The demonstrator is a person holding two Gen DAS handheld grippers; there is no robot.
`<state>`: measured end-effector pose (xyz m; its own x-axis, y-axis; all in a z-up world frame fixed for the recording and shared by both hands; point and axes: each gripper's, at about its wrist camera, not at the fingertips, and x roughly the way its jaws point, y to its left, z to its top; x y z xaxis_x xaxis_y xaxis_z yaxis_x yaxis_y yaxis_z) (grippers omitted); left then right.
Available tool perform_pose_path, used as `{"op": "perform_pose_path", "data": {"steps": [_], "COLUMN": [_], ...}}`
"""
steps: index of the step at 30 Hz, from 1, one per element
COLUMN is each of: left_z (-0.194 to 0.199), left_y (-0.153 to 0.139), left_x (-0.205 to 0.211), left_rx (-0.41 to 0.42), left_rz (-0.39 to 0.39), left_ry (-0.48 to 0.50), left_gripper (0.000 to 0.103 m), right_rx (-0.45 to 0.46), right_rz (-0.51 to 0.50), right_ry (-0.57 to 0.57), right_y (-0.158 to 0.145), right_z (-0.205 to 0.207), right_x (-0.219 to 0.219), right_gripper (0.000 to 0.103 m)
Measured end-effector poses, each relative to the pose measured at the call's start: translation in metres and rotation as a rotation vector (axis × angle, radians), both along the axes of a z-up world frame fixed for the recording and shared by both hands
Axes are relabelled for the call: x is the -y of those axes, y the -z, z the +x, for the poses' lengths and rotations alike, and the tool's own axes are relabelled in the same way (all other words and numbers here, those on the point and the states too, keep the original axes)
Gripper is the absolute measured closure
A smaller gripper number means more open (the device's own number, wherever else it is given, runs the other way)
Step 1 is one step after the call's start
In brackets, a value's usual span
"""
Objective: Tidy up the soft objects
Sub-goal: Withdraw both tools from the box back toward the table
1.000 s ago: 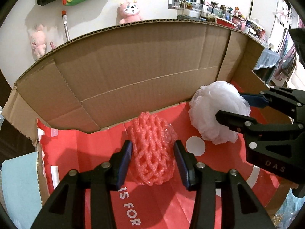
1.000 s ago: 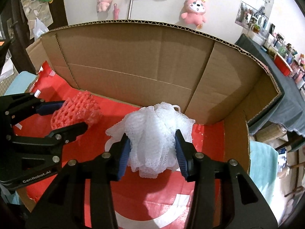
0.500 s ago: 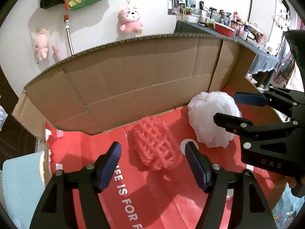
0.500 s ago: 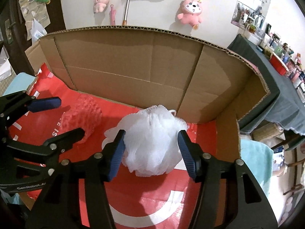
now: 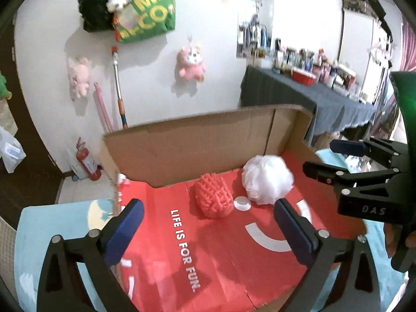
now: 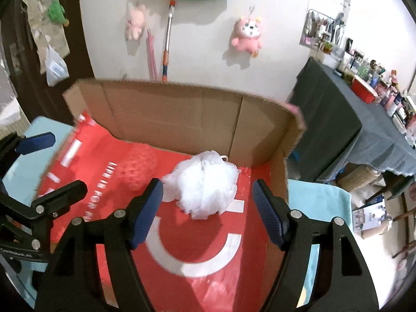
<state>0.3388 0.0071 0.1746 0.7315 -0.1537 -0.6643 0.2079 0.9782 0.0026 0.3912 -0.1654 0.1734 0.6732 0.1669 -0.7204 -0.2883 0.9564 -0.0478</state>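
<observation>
Now your left gripper (image 5: 208, 223) is opening, jaws wide, nothing between them; your right gripper (image 6: 208, 208) is opening too, its pads clear of the white mesh pouf (image 6: 205, 184) lying beyond them. The pouf and the red foam net (image 5: 213, 195) sit side by side on the red floor of the cardboard box (image 5: 208, 140), near its back wall.
</observation>
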Motion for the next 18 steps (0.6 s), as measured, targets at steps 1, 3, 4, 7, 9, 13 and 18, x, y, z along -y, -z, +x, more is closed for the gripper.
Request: {"op": "perform_pose_path", "data": {"steps": [1, 3, 4, 7, 9, 13, 18], "left_z": [-0.008, -0.026, -0.036, -0.069, -0.087, -0.128, -0.177], "left_y": [-0.006, -0.018, -0.024, -0.039, -0.046, -0.054, -0.060], "left_x": [-0.001, -0.004, -0.005, -0.008, -0.007, -0.010, -0.012], "left_rx": [0.014, 0.045, 0.063, 0.125, 0.156, 0.199, 0.280], "left_rz": [-0.007, -0.027, -0.034, -0.060, -0.076, -0.122, -0.130], "left_ry": [-0.006, -0.016, -0.023, -0.026, -0.022, -0.021, -0.031], "left_gripper": [0.000, 0.000, 0.000, 0.000, 0.000, 0.000, 0.000], "right_rx": [0.023, 0.066, 0.085, 0.164, 0.213, 0.302, 0.396], "right_rz": [0.006, 0.002, 0.001, 0.007, 0.023, 0.035, 0.040], "right_ry": [-0.002, -0.002, -0.003, -0.014, -0.012, -0.019, -0.027], "right_y": [-0.010, -0.025, -0.031, -0.052, -0.062, -0.074, -0.079], "right_z": [-0.011, -0.030, -0.038, -0.075, -0.099, -0.148, -0.209], "right_x": [0.000, 0.000, 0.000, 0.000, 0.000, 0.005, 0.007], "right_gripper": [0.032, 0.031, 0.028, 0.025, 0.025, 0.020, 0.018]}}
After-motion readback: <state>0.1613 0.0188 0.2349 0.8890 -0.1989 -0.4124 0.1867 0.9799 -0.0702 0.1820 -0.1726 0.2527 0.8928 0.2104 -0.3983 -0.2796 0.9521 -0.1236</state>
